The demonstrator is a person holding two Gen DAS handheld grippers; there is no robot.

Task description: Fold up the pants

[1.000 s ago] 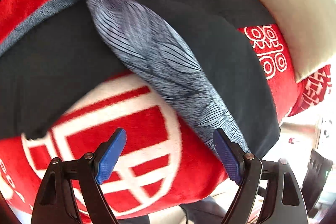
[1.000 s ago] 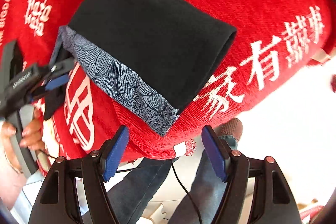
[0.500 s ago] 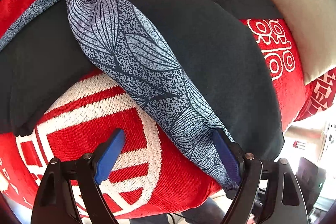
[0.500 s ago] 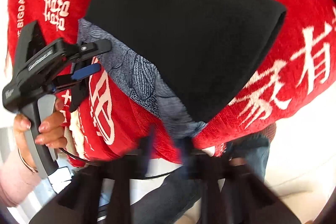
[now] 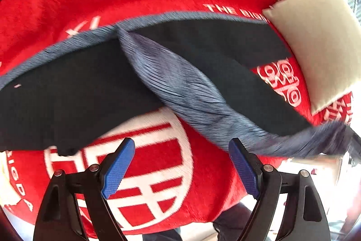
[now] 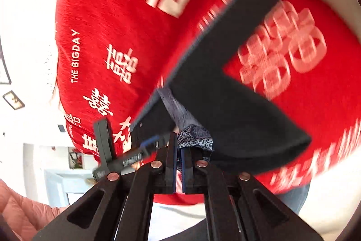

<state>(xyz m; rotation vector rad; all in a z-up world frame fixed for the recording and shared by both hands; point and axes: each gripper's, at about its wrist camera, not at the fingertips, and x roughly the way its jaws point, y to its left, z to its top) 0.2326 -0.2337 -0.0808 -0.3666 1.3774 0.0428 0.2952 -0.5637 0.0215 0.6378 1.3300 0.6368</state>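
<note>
The right claw [image 6: 178,158] was clamped on the grey leaf-patterned hem of the black fabric pants [image 6: 227,103], which stretched away ahead of it over the red blanket with white lettering [image 6: 117,22]. The left claw [image 5: 181,164] stood wide and empty, the pants lying just beyond its blue fingertips [image 5: 117,167], a beige cushion [image 5: 315,46] off to its right.

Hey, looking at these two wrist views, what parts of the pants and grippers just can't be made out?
- Left wrist view: the pants run off the left edge; the patterned hem at right is smeared by motion blur.
- Right wrist view: the right gripper is shut on the patterned hem, whose pinched part is hidden between the pads.
- Right wrist view: the left gripper is blurred and partly covered.
</note>
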